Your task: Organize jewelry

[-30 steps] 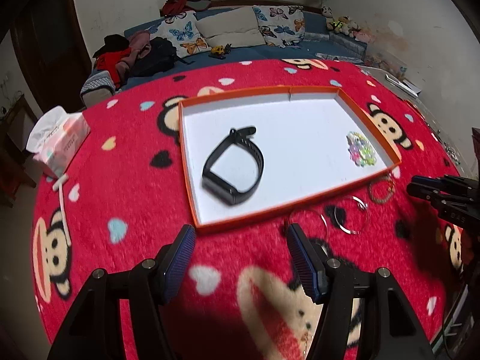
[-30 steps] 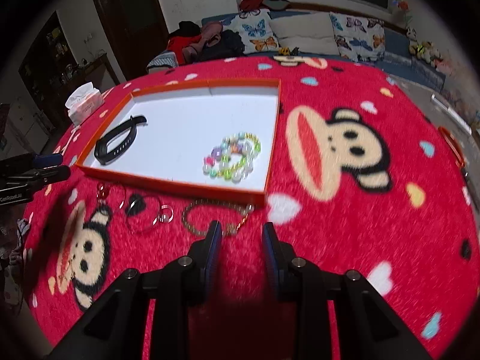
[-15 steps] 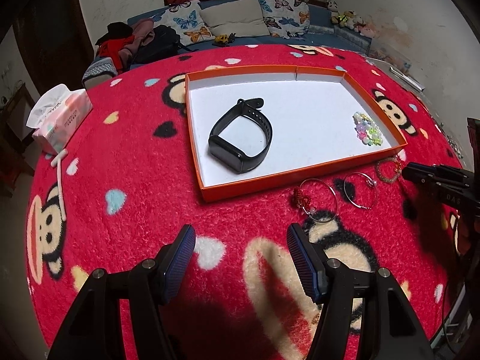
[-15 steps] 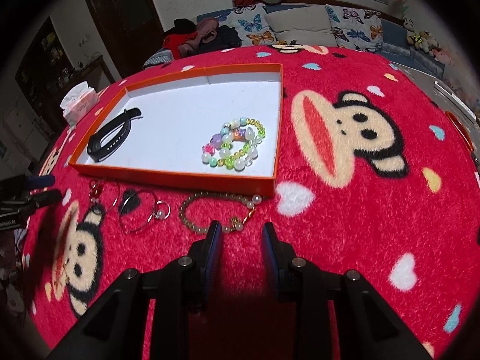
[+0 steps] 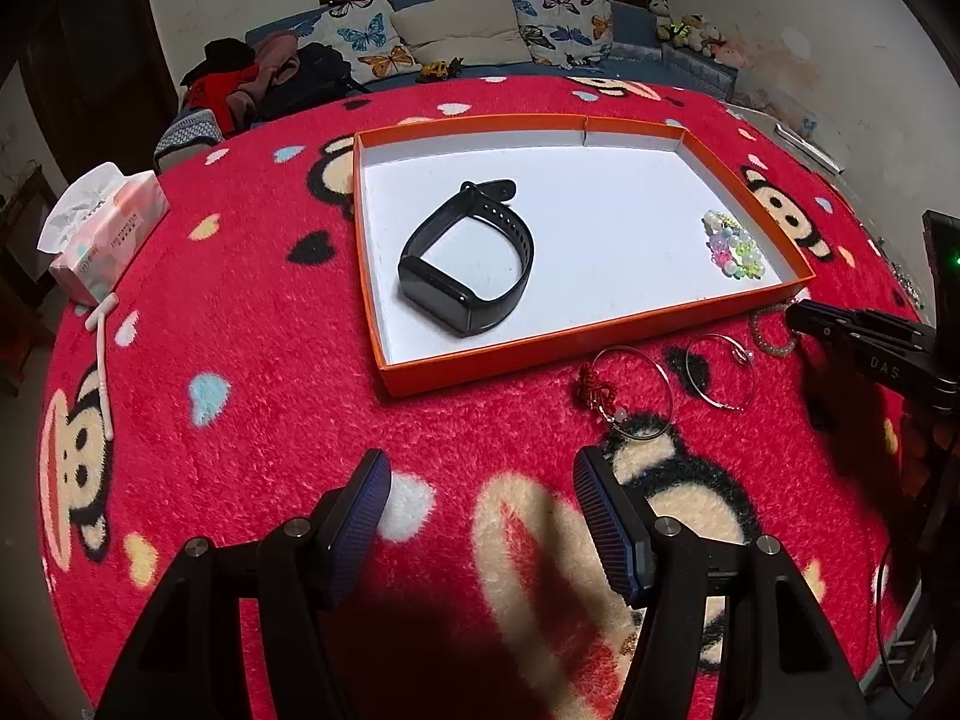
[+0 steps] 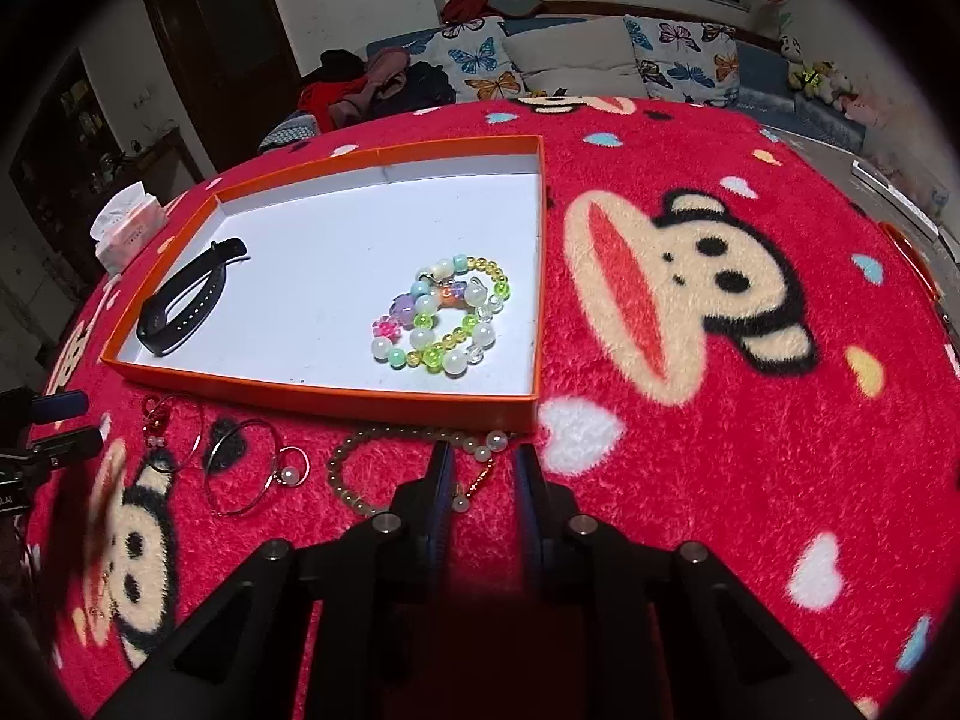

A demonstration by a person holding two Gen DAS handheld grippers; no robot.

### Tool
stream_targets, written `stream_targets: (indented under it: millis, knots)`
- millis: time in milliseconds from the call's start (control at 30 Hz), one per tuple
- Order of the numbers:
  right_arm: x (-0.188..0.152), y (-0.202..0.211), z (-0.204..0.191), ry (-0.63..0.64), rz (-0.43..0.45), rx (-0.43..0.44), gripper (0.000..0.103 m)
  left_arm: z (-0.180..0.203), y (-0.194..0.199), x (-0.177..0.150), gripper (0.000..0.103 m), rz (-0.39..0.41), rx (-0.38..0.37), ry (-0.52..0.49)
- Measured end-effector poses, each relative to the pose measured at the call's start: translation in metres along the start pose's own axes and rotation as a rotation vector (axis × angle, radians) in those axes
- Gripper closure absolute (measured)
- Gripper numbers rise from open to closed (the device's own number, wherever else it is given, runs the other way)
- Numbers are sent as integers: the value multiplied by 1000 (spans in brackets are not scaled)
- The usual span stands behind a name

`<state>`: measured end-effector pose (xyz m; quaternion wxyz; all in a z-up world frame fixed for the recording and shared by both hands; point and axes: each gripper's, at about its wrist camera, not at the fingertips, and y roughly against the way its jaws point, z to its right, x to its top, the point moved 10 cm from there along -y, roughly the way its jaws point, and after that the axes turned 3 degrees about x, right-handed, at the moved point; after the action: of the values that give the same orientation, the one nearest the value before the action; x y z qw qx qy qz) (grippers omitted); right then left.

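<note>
In the orange tray (image 5: 414, 381) two pieces are already stowed: the black fitness band (image 5: 467, 267) at the left end, the multicolour bead bracelet (image 6: 444, 315) at the right end, well apart. That's the done part.

Left on the red monkey-print blanket (image 6: 720, 420), just outside the tray's near wall: a thin bangle with a red knot charm (image 5: 627, 393), a thin bangle with a pearl (image 6: 252, 474), and a tan bead bracelet (image 6: 372, 468) with pearl beads and a red tassel. So roughly two of five in, three to go, judging by what lies where.

Right gripper (image 6: 480, 462) is down over the tan bead bracelet, jaws narrow and closing, with the bracelet's pearl-and-tassel end between the fingers. Pads don't look pressed on it yet, though the fingers hide the contact line, so not certain. This looks like the next pick.

Left gripper (image 5: 480, 498) hangs over bare blanket near the tray's front corner, jaws wide, nothing between them. The charm bangle is its nearest piece, just to its right.
</note>
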<state>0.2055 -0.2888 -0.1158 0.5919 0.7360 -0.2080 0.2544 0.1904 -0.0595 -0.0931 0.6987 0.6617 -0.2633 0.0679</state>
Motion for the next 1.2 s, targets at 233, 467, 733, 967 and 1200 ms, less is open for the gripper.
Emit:
stream_targets:
  millis: [233,467,733,967,1200]
  knots:
    - [-6,7,9,9,13,-26,80,-3,-4,-4,35,-10,1,5]
    - [-14,15,18,14,13,-53,80,-4,-7,-6,35,-17,-3,11]
    - [-6,22,6,66,37,-55,80,1,-10,-7,35,-23,-6,5]
    - [-3,12,-8,109,36,-54,84,-2,-12,-9,35,-33,-5,11]
    - [-7,6,-6,105,27,-54,85,-7,-15,-12,35,-40,-2,19]
